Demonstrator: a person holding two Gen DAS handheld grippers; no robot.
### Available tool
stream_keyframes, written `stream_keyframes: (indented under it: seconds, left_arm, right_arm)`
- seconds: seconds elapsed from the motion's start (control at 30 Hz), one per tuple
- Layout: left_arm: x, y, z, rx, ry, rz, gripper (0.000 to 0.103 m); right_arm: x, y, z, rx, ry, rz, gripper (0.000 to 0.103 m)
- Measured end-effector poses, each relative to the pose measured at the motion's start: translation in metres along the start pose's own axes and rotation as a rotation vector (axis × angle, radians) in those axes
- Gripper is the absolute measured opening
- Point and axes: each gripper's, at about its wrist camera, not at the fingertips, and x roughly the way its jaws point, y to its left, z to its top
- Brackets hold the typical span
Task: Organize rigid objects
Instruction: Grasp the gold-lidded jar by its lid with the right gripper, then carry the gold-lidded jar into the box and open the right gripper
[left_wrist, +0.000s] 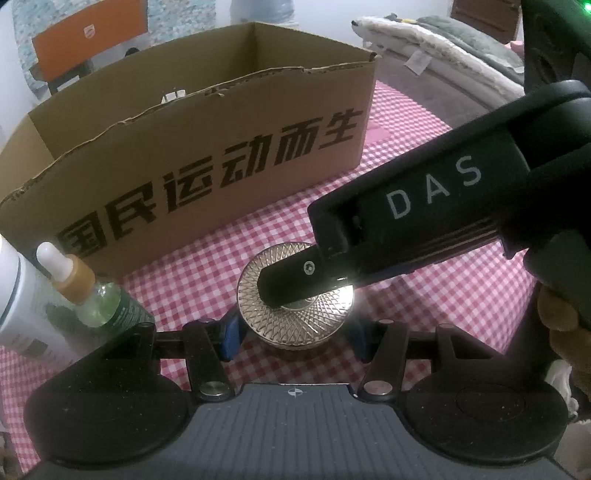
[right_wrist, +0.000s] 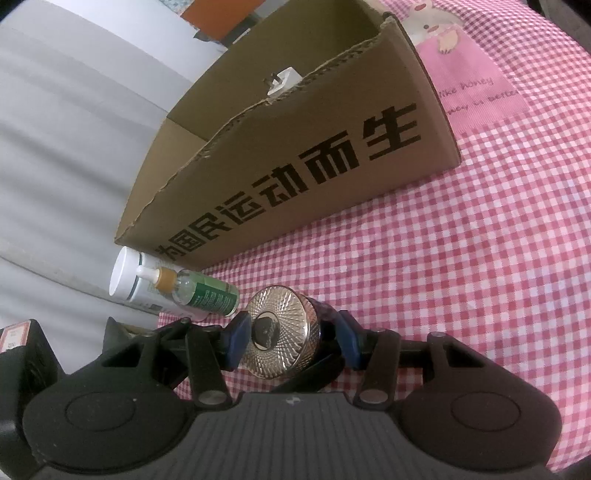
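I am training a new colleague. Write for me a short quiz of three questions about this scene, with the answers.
1. True or false: the cardboard box is open at the top.
2. What is right beside the dropper bottle? A. a cup B. a white bottle C. a spoon
3. Fill in the missing word: the jar rests on a pink and white ___ cloth.

Key: 1 true; 2 B; 3 checked.

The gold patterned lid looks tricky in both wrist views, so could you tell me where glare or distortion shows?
Left wrist view: bright glare on the gold lid rim beside the right claw; the cardboard box bows from fisheye. Right wrist view: softer sheen, tilted box, dim foreground.
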Motion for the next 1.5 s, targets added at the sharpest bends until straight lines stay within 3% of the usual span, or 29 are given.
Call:
stream_keyframes:
  seconds: [0.87,1.5]
  left_arm:
    - [-0.022,-0.006,-0.001,-0.003,-0.031,0.034,0.055]
    - [-0.078,-0.005,0.02,0.017,-0.184,0.085,0.055]
  right_arm:
    - [-0.012,0.011,0.001,-0.03,-0.03,0.013,0.054]
    - [-0.056,0.06,0.013,-0.153,-0.14,0.028,0.054]
